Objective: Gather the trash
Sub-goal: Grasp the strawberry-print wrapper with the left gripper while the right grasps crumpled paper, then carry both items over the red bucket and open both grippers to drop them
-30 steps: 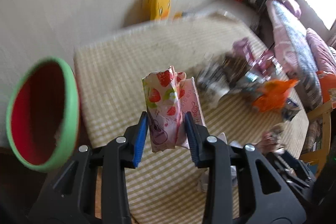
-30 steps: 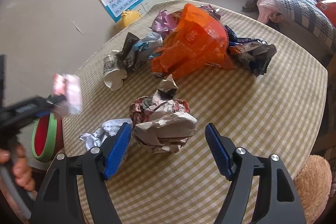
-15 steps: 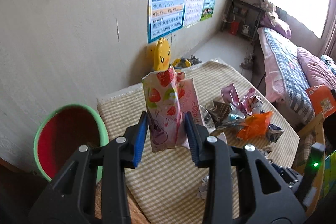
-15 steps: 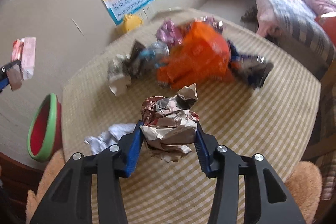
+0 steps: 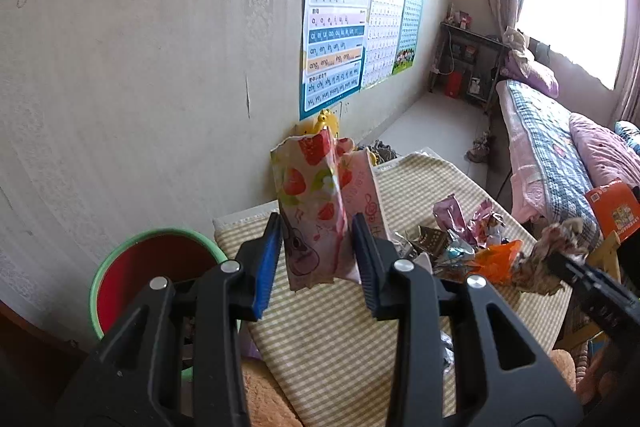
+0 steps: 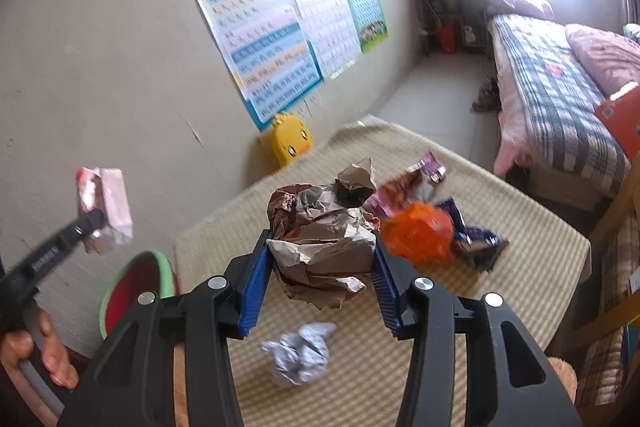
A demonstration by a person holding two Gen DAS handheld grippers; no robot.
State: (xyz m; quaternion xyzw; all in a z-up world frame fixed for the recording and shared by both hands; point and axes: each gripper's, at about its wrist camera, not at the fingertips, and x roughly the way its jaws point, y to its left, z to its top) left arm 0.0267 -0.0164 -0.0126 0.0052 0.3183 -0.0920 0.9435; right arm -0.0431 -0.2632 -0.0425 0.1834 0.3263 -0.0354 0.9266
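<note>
Meanwhile, trash is held aloft over a checked table (image 5: 328, 339) beside a papered wall.

A strawberry-print wrapper (image 5: 316, 211) is pinched in the left tongs (image 5: 316, 263); crumpled brown paper (image 6: 320, 243) is clamped in the right tongs (image 6: 318, 283). More wrappers (image 6: 420, 211) are heaped on the cloth, a green-rimmed bin (image 5: 120, 275) is seen below, posters (image 5: 340, 39) and a bed (image 5: 544, 147) beyond.

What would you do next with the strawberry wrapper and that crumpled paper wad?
Probably carry the left gripper over the green-rimmed red bin and let go. It is shut on the strawberry wrapper, held up in the air, and the bin sits open just below and to its left beside the table. The right gripper, shut on the crumpled brown paper wad, could follow.
</note>
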